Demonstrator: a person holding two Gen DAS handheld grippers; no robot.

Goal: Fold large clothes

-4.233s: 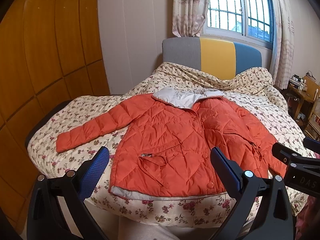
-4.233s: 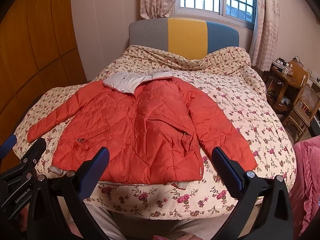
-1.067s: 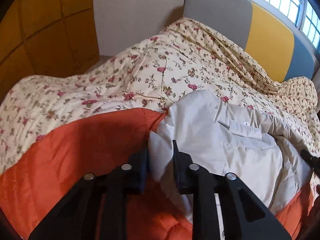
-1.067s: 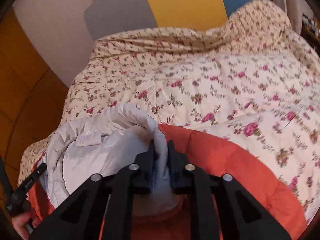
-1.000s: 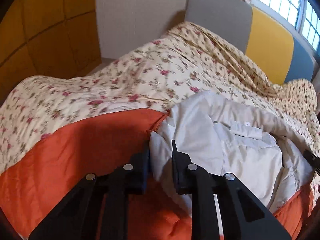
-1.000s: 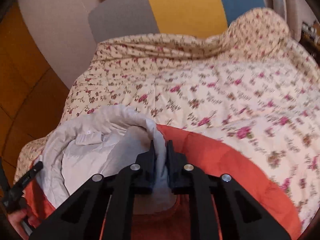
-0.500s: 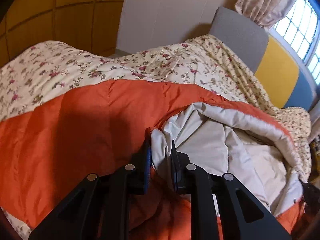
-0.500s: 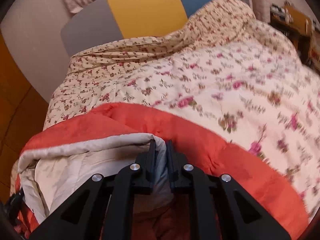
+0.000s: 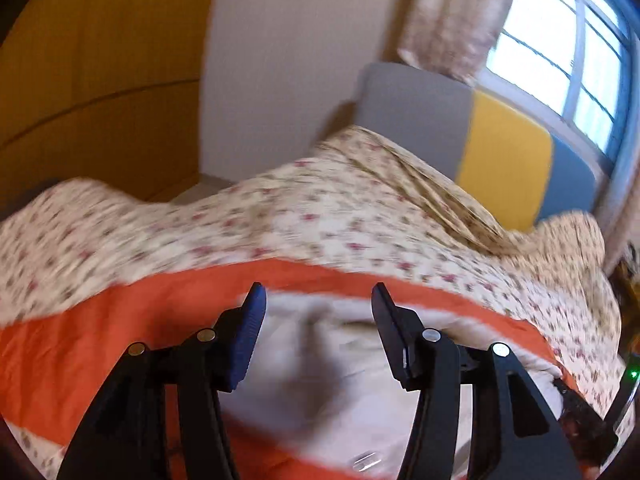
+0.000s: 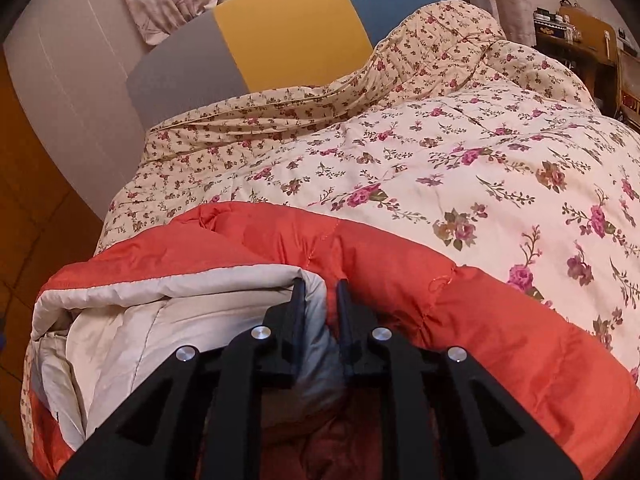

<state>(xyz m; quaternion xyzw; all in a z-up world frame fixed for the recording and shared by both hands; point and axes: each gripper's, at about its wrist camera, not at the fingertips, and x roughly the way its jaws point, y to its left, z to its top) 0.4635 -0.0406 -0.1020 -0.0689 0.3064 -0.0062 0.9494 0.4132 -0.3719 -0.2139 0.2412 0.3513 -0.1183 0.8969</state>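
Jacket [image 10: 420, 300] lies folded back on the quilt [image 10: 460, 152]; its collar edge is pinched in the nearly closed right gripper [image 10: 321, 286] while the left gripper [image 9: 316, 304] is spread wide, holding nothing, so the corner is best laid flat before release.
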